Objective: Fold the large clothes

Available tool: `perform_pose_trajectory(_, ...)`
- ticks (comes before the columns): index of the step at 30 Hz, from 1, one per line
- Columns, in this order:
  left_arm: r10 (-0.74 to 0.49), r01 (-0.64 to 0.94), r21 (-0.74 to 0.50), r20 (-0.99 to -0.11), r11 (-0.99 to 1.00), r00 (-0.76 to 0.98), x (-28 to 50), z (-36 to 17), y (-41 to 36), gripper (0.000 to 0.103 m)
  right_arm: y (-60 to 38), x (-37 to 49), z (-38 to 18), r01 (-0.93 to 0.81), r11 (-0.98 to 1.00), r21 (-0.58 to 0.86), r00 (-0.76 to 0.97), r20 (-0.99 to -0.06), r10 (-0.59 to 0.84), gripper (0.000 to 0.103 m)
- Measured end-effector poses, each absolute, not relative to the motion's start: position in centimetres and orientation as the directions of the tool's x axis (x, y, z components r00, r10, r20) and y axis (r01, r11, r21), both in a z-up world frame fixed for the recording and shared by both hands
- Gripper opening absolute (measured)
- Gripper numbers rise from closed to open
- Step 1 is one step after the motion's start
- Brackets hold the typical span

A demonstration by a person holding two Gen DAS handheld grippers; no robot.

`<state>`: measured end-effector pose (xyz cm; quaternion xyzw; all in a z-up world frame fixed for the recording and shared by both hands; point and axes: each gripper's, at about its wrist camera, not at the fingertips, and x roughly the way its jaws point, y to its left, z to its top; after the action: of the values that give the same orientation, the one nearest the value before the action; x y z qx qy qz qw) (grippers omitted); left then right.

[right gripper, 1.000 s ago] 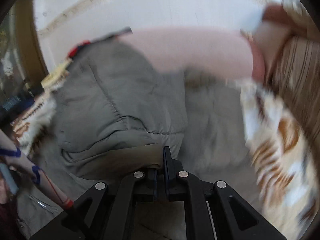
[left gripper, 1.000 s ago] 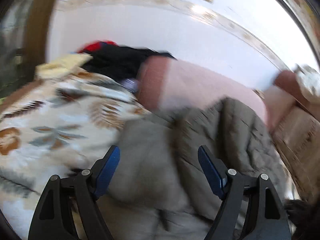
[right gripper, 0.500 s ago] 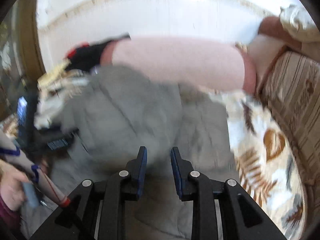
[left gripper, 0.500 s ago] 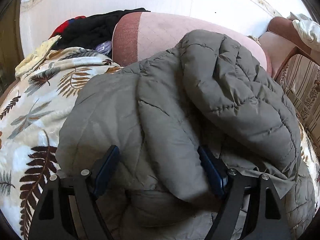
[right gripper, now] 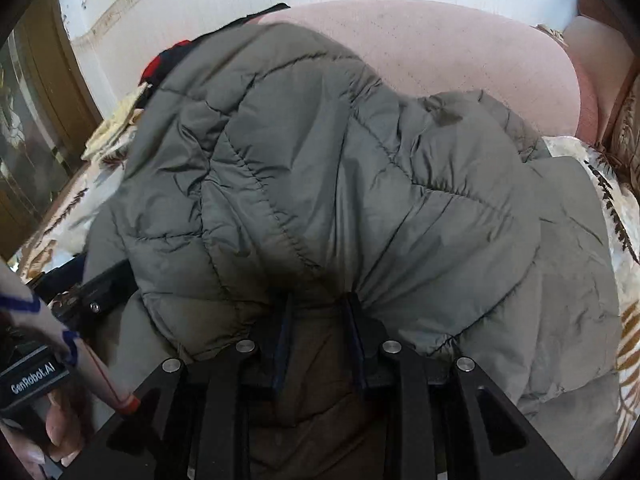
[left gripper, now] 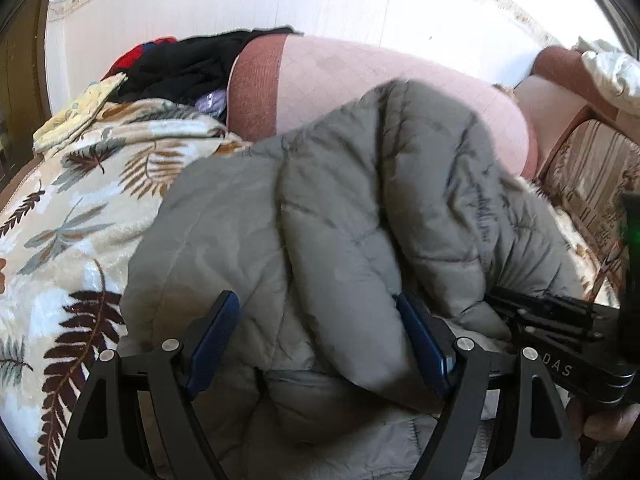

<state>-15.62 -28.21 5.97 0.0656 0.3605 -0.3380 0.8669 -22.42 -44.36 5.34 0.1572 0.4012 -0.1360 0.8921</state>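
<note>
The puffy grey quilted jacket [left gripper: 360, 216] lies in a big heap right in front of both grippers, on a blanket with brown and grey leaf prints [left gripper: 80, 216]. The heap runs longways from close to the grippers up toward the pink sofa back [left gripper: 400, 76] behind it, and a fat folded roll of it points back down at the left gripper.

The left gripper [left gripper: 320, 340] is wide open. The roll of jacket bulges between its blue pads [left gripper: 212, 340], but they are not squeezing it.

The right gripper [right gripper: 318, 340] is only a little open, with a bunched fold of the jacket [right gripper: 320, 184] pinched between its fingers. The rest of the jacket rises up and away above it.

Far off to the left gripper's upper left sits a pile of black and red clothes [left gripper: 180, 64] with a pale yellow cloth [left gripper: 80, 112] just below it.
</note>
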Motion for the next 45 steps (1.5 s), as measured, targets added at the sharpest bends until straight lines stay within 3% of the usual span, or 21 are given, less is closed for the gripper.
perform_pose_trajectory(4, -0.605, 0.673, -0.152, -0.61, 0.724, 0.512, -16.9, 7.5, -27.8, 0.08, -43.5, -25.9, 8.4, 0.337, 0.919, 0.204, 0.713, -0.693, -0.108, 0.029)
perform_pose_trajectory(6, -0.617, 0.692, -0.149, -0.609, 0.706, 0.499, -17.7, 7.6, -28.1, 0.08, -42.5, -28.0, 9.6, 0.332, 0.927, 0.171, 0.733, -0.666, -0.139, 0.042)
perform_pose_trajectory(8, -0.617, 0.709, -0.132, -0.618, 0.693, 0.488, -18.4, 7.2, -28.8, 0.08, -41.7, -29.6, 10.1, 0.344, 0.931, 0.123, 0.732, -0.656, -0.184, 0.047)
perform_pose_trajectory(12, -0.575, 0.704, -0.092, -0.656, 0.704, 0.49, -18.6, 5.5, -30.1, 0.08, -41.9, -29.2, 7.7, 0.348, 0.934, 0.082, 0.705, -0.679, -0.203, 0.046)
perform_pose_trajectory(21, -0.544, 0.711, -0.037, -0.673, 0.702, 0.501, -18.9, 4.2, -31.3, 0.084, -44.7, -27.9, 4.7, 0.34, 0.923, 0.182, 0.693, -0.711, -0.115, 0.045)
perform_pose_trajectory(45, -0.518, 0.709, 0.007, -0.678, 0.705, 0.522, -19.3, 3.7, -31.7, 0.086, -43.9, -27.6, 3.9, 0.334, 0.929, 0.158, 0.684, -0.718, -0.124, 0.046)
